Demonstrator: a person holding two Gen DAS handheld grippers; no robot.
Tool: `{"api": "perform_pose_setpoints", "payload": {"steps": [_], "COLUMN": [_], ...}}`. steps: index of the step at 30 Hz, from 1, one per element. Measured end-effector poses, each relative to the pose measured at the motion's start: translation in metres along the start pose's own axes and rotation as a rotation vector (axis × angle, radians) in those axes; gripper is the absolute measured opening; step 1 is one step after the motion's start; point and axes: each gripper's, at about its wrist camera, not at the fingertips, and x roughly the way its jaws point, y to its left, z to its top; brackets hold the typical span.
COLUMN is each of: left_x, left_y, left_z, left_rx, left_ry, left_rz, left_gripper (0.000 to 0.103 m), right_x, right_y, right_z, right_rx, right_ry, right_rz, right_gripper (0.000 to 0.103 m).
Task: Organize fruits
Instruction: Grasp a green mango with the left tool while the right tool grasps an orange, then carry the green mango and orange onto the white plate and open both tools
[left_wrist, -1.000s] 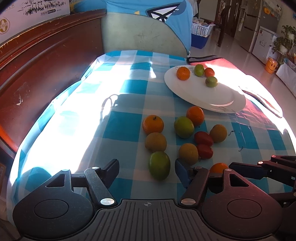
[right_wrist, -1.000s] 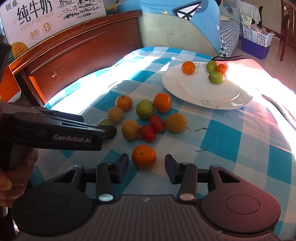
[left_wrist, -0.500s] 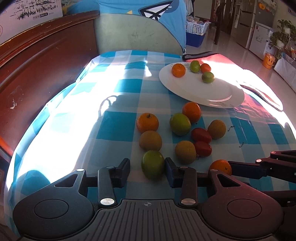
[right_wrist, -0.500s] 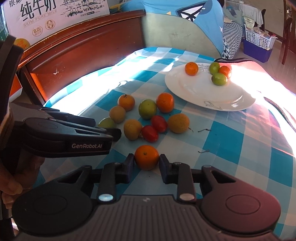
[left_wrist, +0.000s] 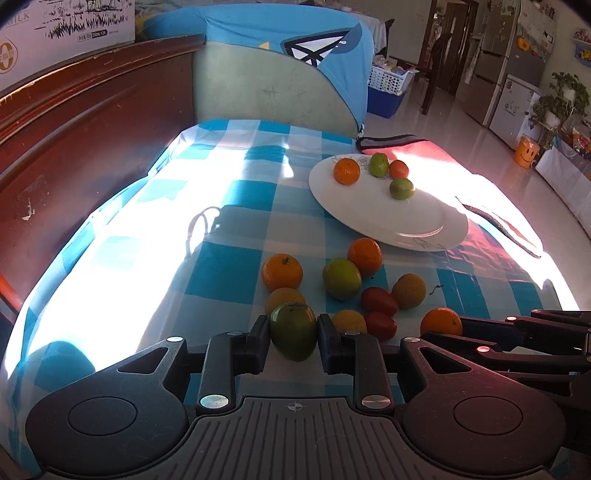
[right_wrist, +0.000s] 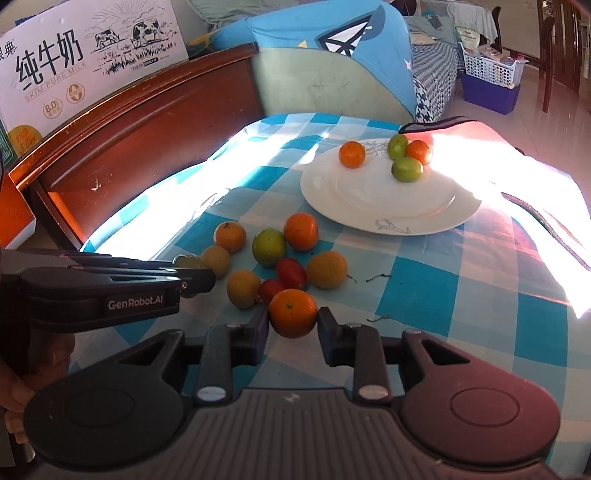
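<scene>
My left gripper (left_wrist: 292, 341) is shut on a green fruit (left_wrist: 293, 330) and holds it just above the checked tablecloth. My right gripper (right_wrist: 292, 323) is shut on an orange (right_wrist: 293, 312), also lifted slightly; that orange shows in the left wrist view (left_wrist: 441, 321) too. Several loose fruits lie in a cluster ahead: oranges (right_wrist: 301, 231), a green one (right_wrist: 269, 246), red ones (right_wrist: 291, 272) and yellow-brown ones (right_wrist: 326, 269). A white plate (right_wrist: 391, 212) farther back holds two oranges and two green fruits (right_wrist: 407, 169).
A dark wooden bed frame (right_wrist: 140, 122) runs along the left edge of the table. A red cloth (right_wrist: 472, 136) lies under and behind the plate at the right. A chair back draped in blue fabric (right_wrist: 332, 55) stands at the far end.
Both grippers closed from open onto their fruits, the left on the green fruit and the right on the orange, and both have lifted a little.
</scene>
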Motion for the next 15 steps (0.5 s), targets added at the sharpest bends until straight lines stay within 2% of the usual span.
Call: {"api": "perform_pose_setpoints", "payload": {"steps": [9,15], "left_x": [-0.010,-0.013], "left_y": [-0.011,-0.021], "left_z": [0.009,0.017], "left_rx": [0.007,0.024], "left_ry": [-0.057,-0.094], "left_rz": [-0.021,-0.032], "left_gripper": [0.024,0.024], "right_x": [-0.012,-0.015], "right_y": [-0.018,-0.024], "right_z": [0.021,0.030], "right_rx": [0.064,0.047], "right_ry": [-0.030,-0.022], "right_rz": [-0.003,0.009], "right_gripper": [0.029,0.029]}}
